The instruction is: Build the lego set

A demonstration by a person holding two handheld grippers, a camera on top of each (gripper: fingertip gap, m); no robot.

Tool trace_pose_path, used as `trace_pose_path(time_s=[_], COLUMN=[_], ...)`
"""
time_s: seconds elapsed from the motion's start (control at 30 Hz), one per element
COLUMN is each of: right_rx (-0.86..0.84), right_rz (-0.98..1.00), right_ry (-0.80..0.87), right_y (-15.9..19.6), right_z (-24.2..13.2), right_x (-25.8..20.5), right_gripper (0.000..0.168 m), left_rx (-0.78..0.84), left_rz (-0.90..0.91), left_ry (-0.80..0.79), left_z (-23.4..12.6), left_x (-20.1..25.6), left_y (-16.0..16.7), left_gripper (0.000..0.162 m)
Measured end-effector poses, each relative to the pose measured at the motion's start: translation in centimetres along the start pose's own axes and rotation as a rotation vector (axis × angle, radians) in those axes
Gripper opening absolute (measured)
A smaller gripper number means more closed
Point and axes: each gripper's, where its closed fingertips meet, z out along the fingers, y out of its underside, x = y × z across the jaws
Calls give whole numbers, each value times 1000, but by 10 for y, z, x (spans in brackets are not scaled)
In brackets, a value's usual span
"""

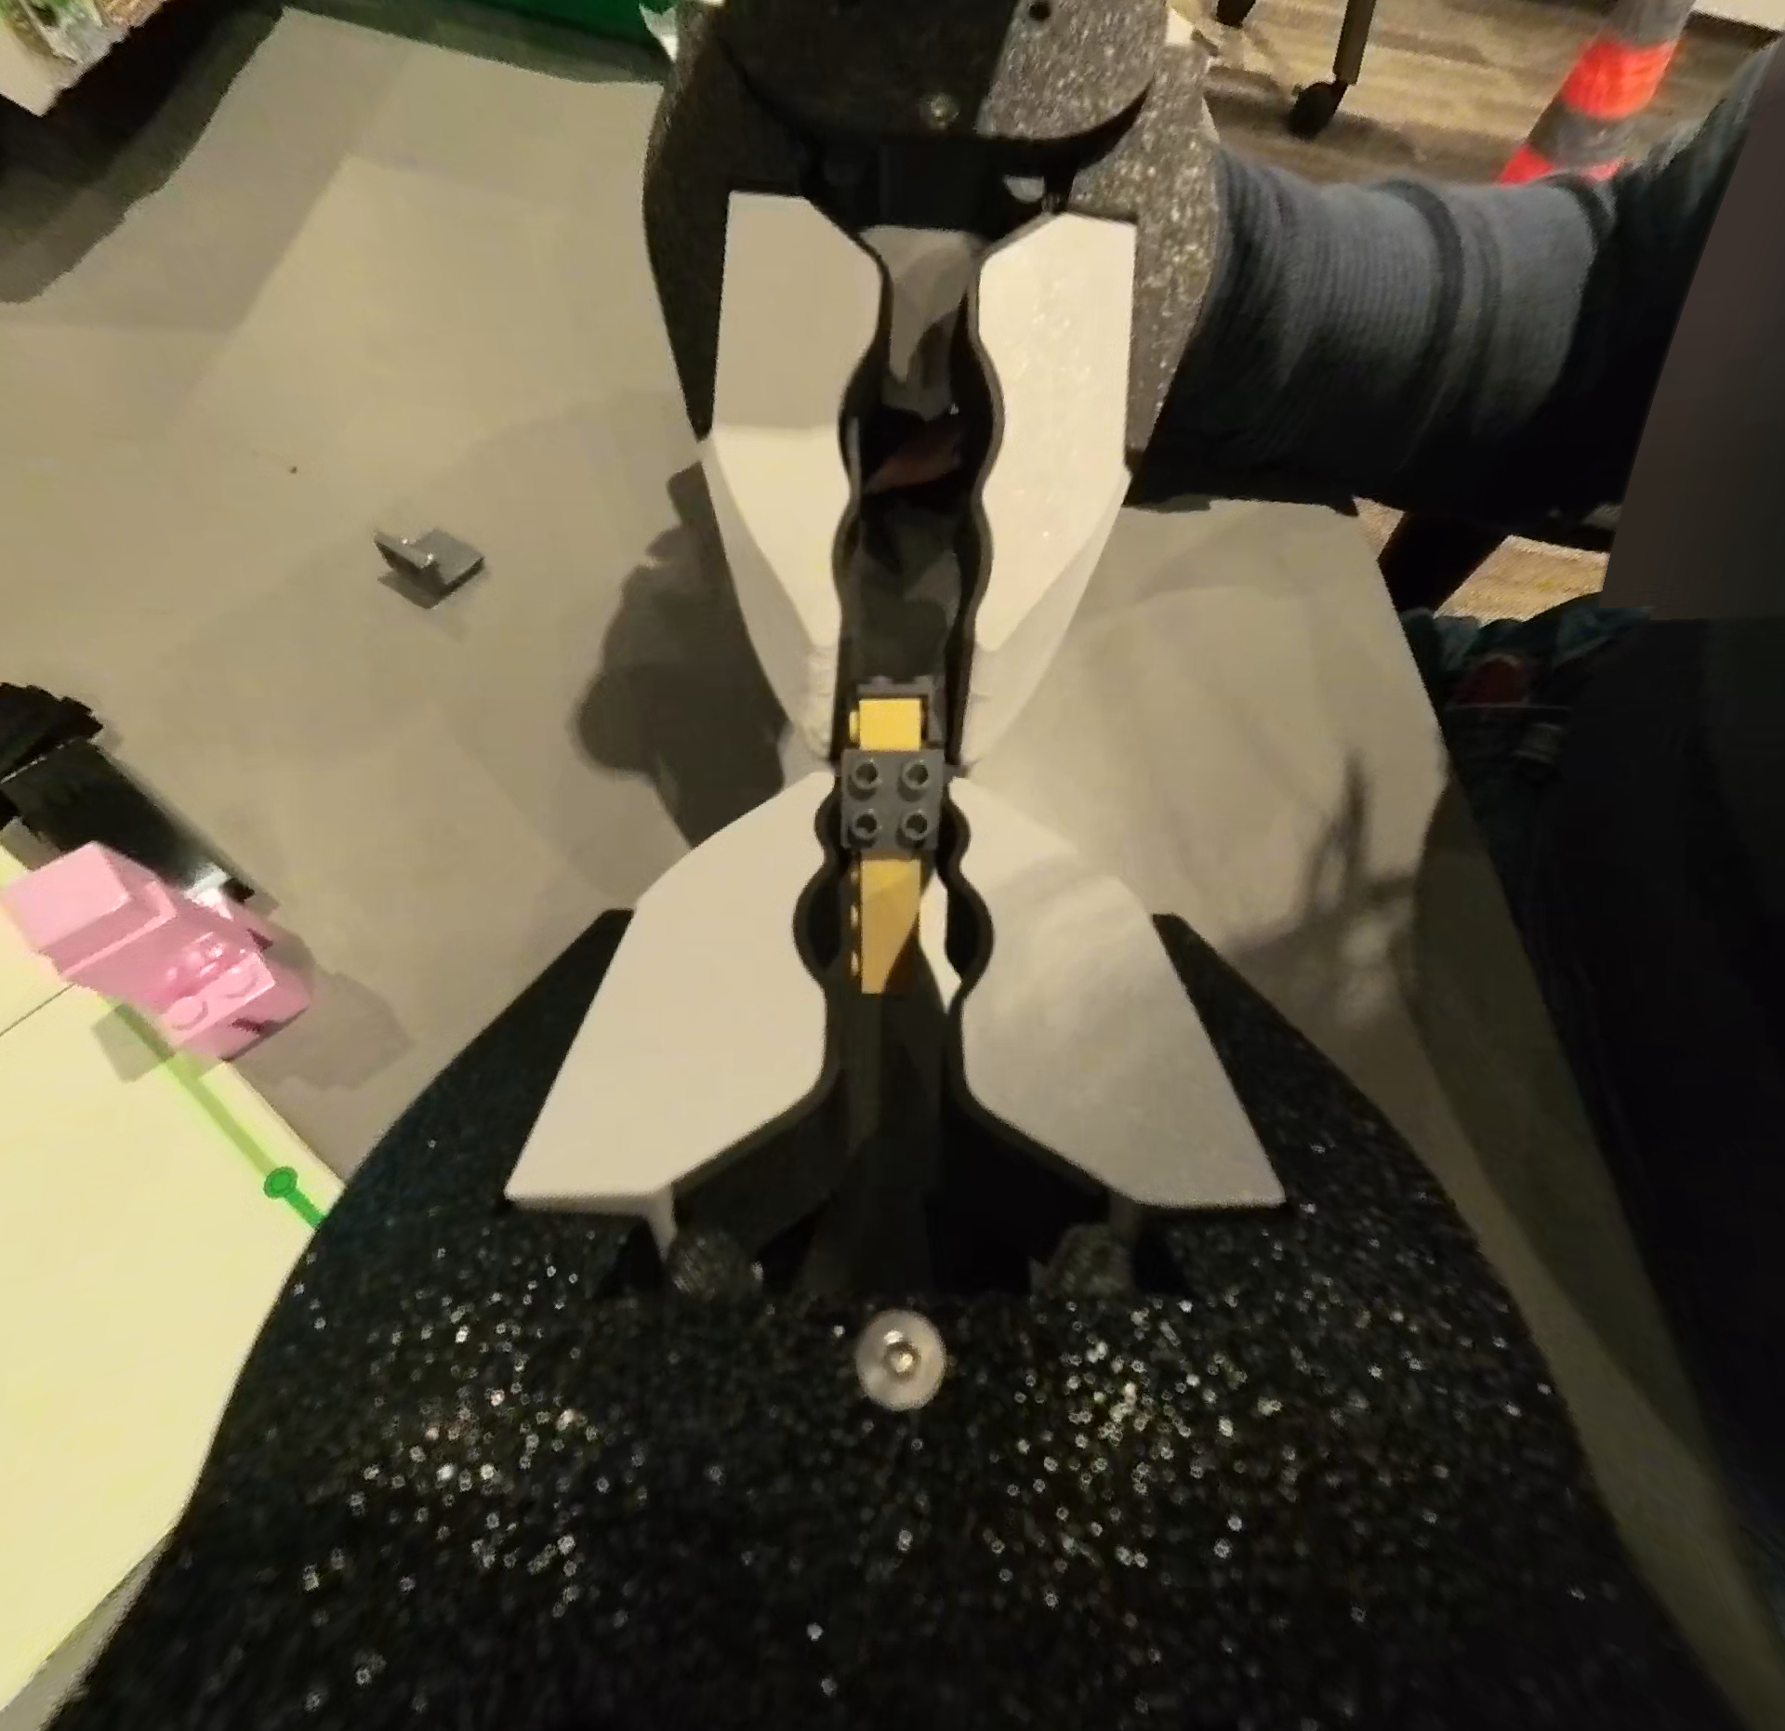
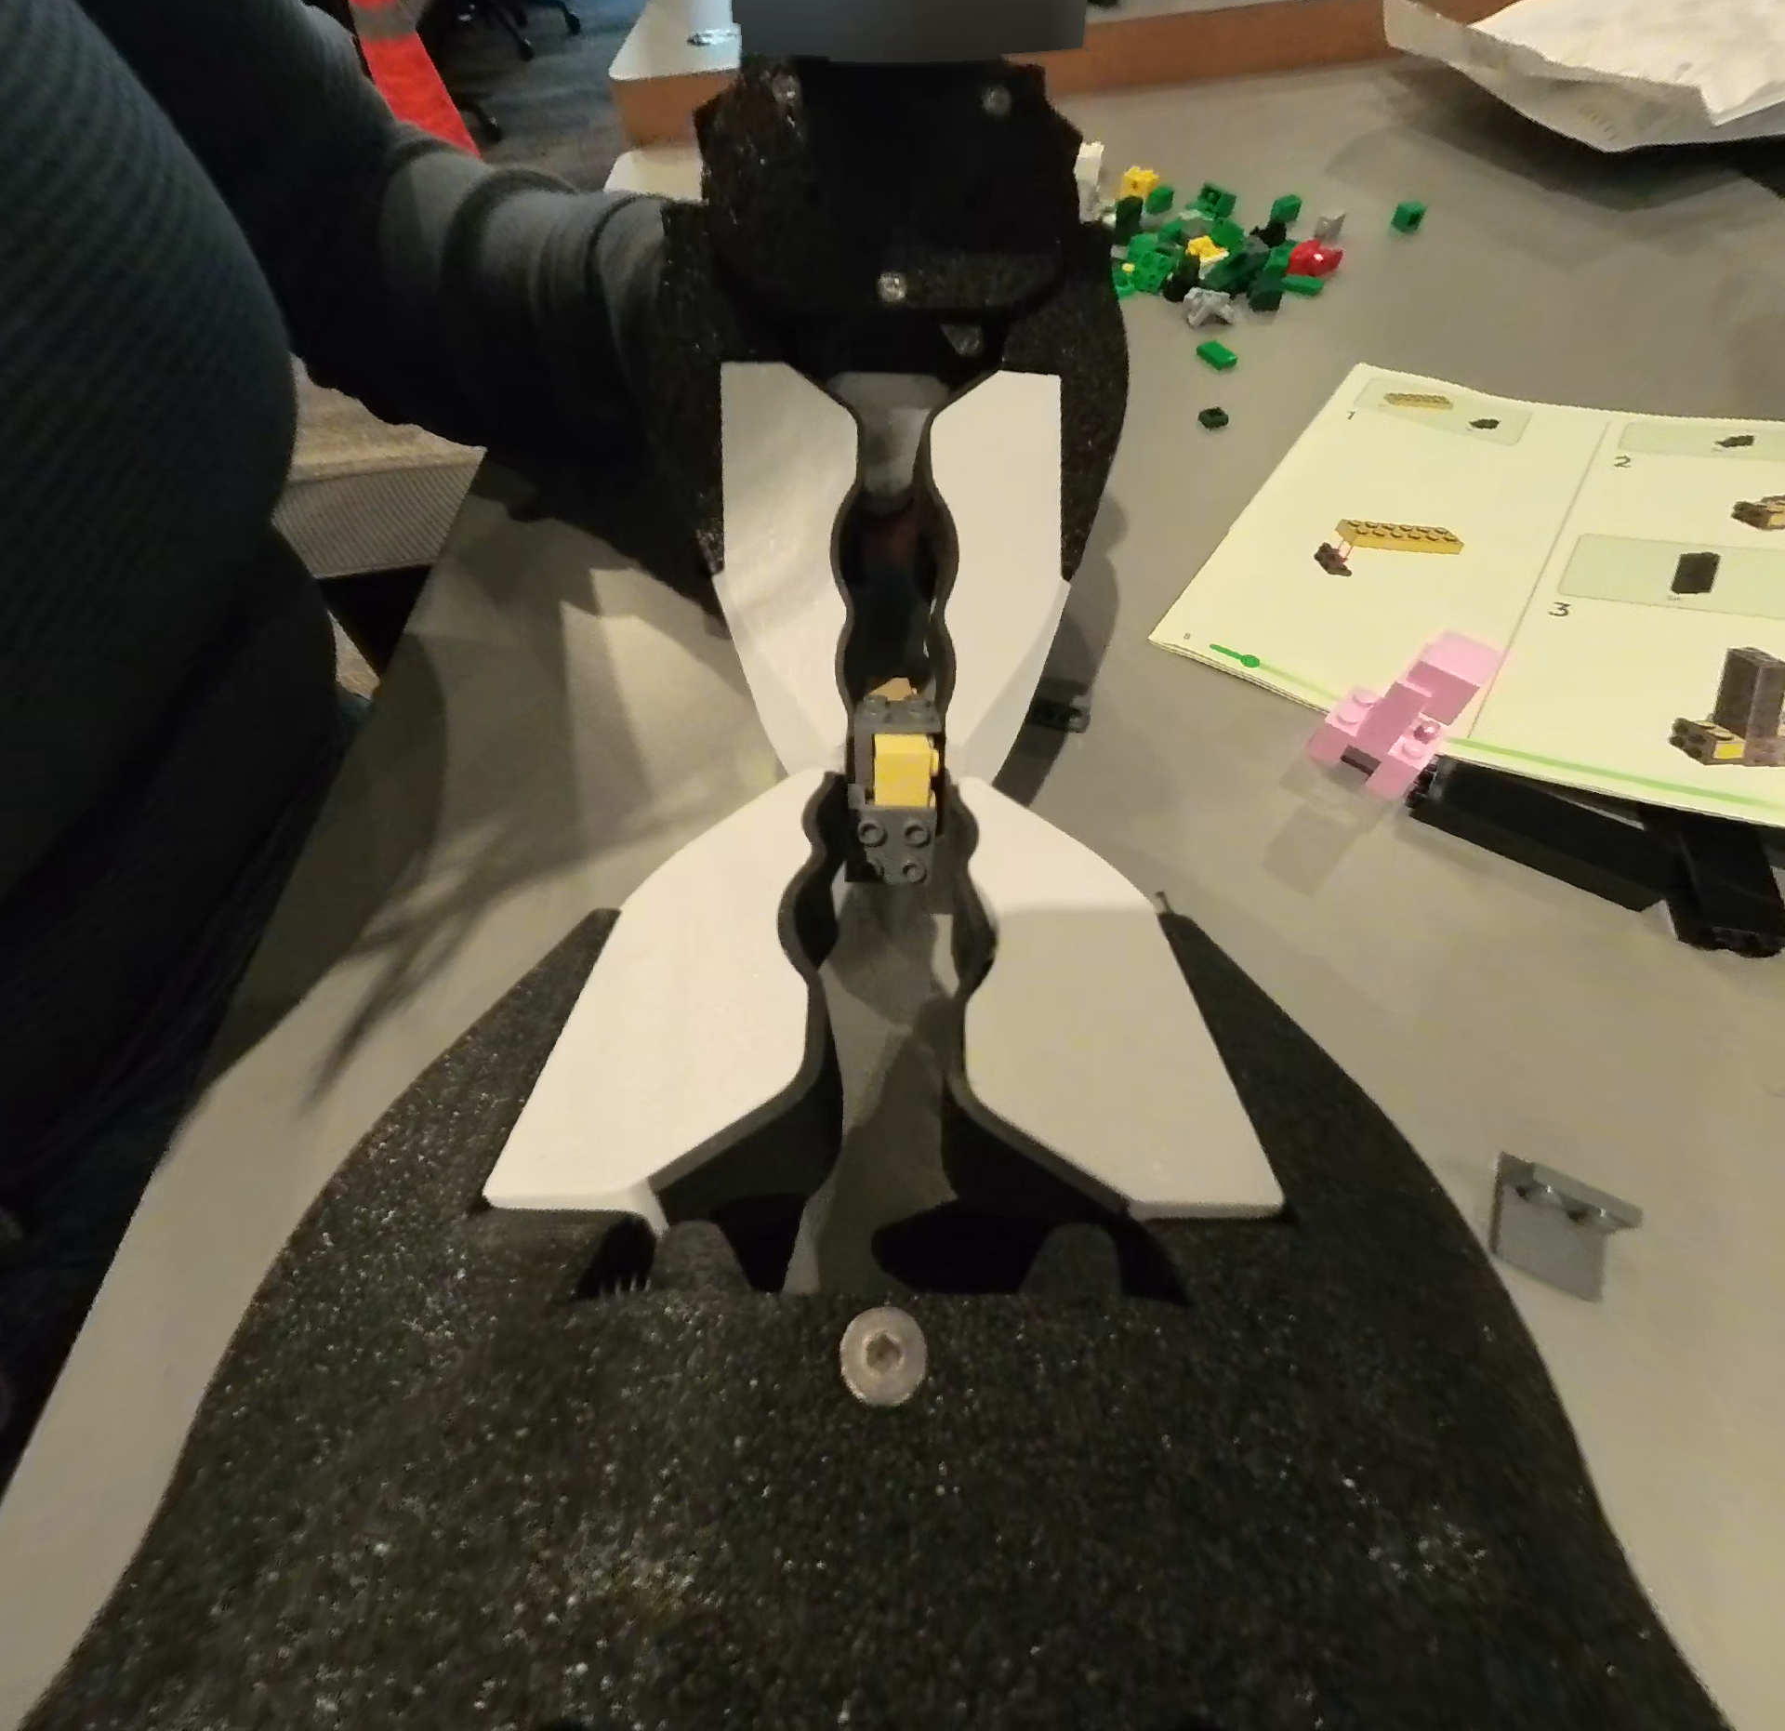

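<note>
A small lego assembly of yellow bricks and dark grey studded plates (image 1: 891, 804) hangs above the grey table (image 1: 386, 381), held from both ends. My left gripper (image 1: 893, 815) is shut on it, with a long yellow brick (image 1: 884, 922) lying between its white fingers (image 1: 695, 1009). My right gripper (image 1: 893, 728) faces it tip to tip from the far side. In the right wrist view my right gripper (image 2: 893, 815) is shut on the grey studded end (image 2: 893, 844) with a yellow block (image 2: 903, 767) just beyond. The left gripper (image 2: 893, 719) closes on the far end.
A pink lego build (image 2: 1401, 719) stands on the open instruction booklet (image 2: 1507, 545), above black parts (image 2: 1594, 844). A grey bracket piece (image 2: 1555, 1221) lies loose. A pile of mostly green bricks (image 2: 1217, 245) and a white paper bag (image 2: 1594, 43) sit farther back. A person's dark sleeve (image 2: 290, 332) is close by. The tips of both grippers are at nearly the same place. Left tips and right tips are each some 12 cm from the grey bracket piece (image 2: 1555, 1221). Seen from the left wrist view (image 1: 435, 544) as well.
</note>
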Motion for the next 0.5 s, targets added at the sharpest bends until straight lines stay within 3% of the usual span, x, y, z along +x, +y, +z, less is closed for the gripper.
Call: trace_pose_path(time_s=[0.27,0.5], right_rx=[-31,-301], right_rz=[29,153], right_ry=[11,64], right_y=[6,41], right_z=[-3,-10], right_x=[4,14], right_gripper=[17,17], left_rx=[-41,-96], left_rz=[-19,-55], left_ry=[-35,-103], left_z=[1,-3], left_x=[-6,-15], left_y=[7,13], left_gripper=[16,16])
